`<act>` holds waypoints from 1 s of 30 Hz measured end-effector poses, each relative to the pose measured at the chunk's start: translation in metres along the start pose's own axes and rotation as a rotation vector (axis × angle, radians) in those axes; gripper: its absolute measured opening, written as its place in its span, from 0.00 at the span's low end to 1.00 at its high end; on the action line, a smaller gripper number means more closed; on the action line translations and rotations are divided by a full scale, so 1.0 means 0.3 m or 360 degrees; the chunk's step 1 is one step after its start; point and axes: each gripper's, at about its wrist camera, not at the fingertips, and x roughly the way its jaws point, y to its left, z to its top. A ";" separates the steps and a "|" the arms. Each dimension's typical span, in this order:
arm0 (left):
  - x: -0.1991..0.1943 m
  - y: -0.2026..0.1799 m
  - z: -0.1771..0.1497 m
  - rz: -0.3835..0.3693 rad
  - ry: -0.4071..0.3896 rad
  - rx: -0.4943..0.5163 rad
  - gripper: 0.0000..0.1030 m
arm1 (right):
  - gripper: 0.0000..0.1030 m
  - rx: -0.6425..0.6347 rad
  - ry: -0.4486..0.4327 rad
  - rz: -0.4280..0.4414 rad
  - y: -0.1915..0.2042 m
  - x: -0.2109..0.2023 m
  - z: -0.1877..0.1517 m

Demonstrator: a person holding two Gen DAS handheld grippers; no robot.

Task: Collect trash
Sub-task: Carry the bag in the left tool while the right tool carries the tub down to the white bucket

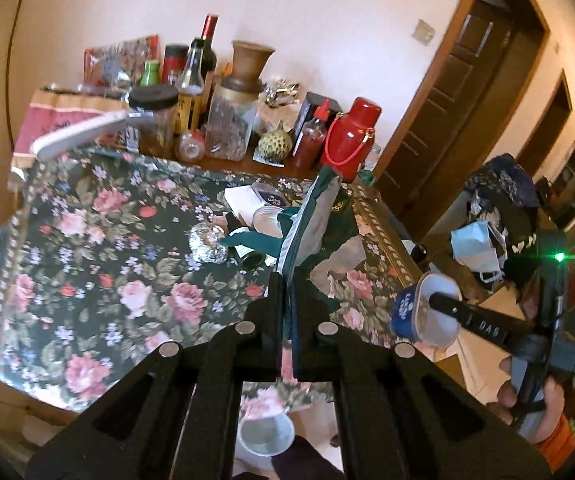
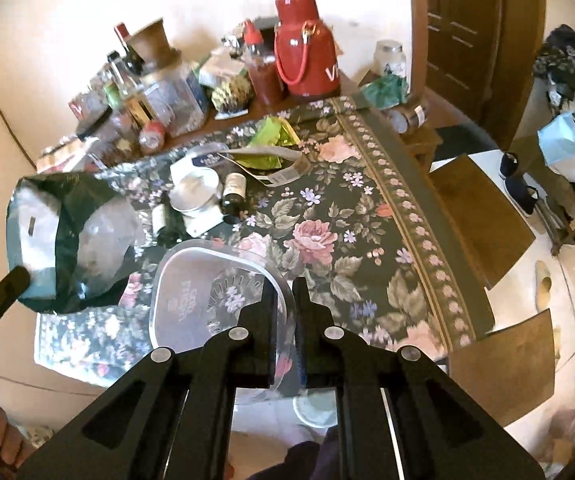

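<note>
Left gripper (image 1: 287,284): clenched on the rim of the green bag (image 1: 307,220), holding it up above the floral tablecloth (image 1: 99,240)
Right gripper (image 2: 285,284): clamped on the wall of a plastic tub (image 2: 215,292), one finger inside and one outside
Trash in hand: the tub hangs in the air just to the right of the bag, near its mouth but not touching it
Bag contents: the right wrist view looks into the open mouth (image 2: 87,240) and shows silver lining with something pale and crumpled inside; what it is cannot be told
Tub contents: nothing seen in it; the tablecloth flowers show through its clear base
Trash beyond the bag: a foil ball (image 1: 207,244), two small dark bottles (image 2: 233,192) and a round tin (image 2: 195,194) lie on the cloth close behind the bag
Only in the left wrist view: the tub's blue label (image 1: 405,312), the right gripper's finger (image 1: 439,303) dipping into it, and the foil ball
Only in the right wrist view: a green wrapper (image 2: 271,140) farther behind the bag, and the left gripper's finger (image 2: 7,280) at the bag's rim
Both views: a red flask (image 1: 351,136) stands among jars and bottles far behind the bag, by the wall
</note>
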 end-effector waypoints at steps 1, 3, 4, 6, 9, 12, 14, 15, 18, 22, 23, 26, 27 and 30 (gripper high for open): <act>-0.021 -0.008 -0.012 0.0005 -0.0008 0.0021 0.01 | 0.07 -0.0003 -0.0009 0.0002 0.001 -0.015 -0.010; -0.064 -0.025 -0.036 0.0011 -0.0023 0.0056 0.01 | 0.07 -0.0028 -0.0035 -0.0006 0.008 -0.050 -0.037; -0.081 -0.033 -0.048 0.0010 -0.0028 0.0066 0.01 | 0.07 -0.0038 -0.0041 -0.0010 0.011 -0.062 -0.050; -0.116 -0.058 -0.078 0.0010 -0.0032 0.0080 0.01 | 0.07 -0.0060 -0.0040 0.0001 0.009 -0.082 -0.076; -0.156 -0.097 -0.125 0.0029 -0.0038 0.0087 0.01 | 0.07 -0.0094 -0.0032 0.0021 -0.005 -0.109 -0.118; -0.179 -0.136 -0.176 0.0044 -0.0023 0.0063 0.01 | 0.07 -0.0124 -0.0014 0.0043 -0.032 -0.126 -0.157; -0.186 -0.174 -0.217 0.0059 -0.0012 0.0041 0.01 | 0.07 -0.0137 -0.0001 0.0066 -0.058 -0.137 -0.184; -0.189 -0.199 -0.242 0.0079 -0.0007 0.0033 0.01 | 0.07 -0.0150 0.0009 0.0079 -0.078 -0.142 -0.202; -0.196 -0.268 -0.312 0.0118 0.0009 0.0003 0.01 | 0.07 -0.0189 0.0062 0.0096 -0.136 -0.154 -0.257; -0.187 -0.355 -0.433 0.0130 0.0056 -0.0069 0.01 | 0.07 -0.0258 0.0119 0.0095 -0.217 -0.177 -0.337; -0.182 -0.377 -0.469 0.0137 0.0075 -0.0086 0.01 | 0.07 -0.0275 0.0138 0.0095 -0.240 -0.181 -0.361; -0.161 -0.425 -0.561 0.0148 0.0140 -0.0141 0.01 | 0.07 -0.0302 0.0195 0.0099 -0.297 -0.184 -0.424; -0.154 -0.434 -0.588 0.0160 0.0160 -0.0161 0.01 | 0.07 -0.0310 0.0218 0.0101 -0.315 -0.181 -0.447; -0.123 -0.455 -0.667 0.0197 0.0228 -0.0200 0.01 | 0.07 -0.0328 0.0278 0.0105 -0.351 -0.164 -0.500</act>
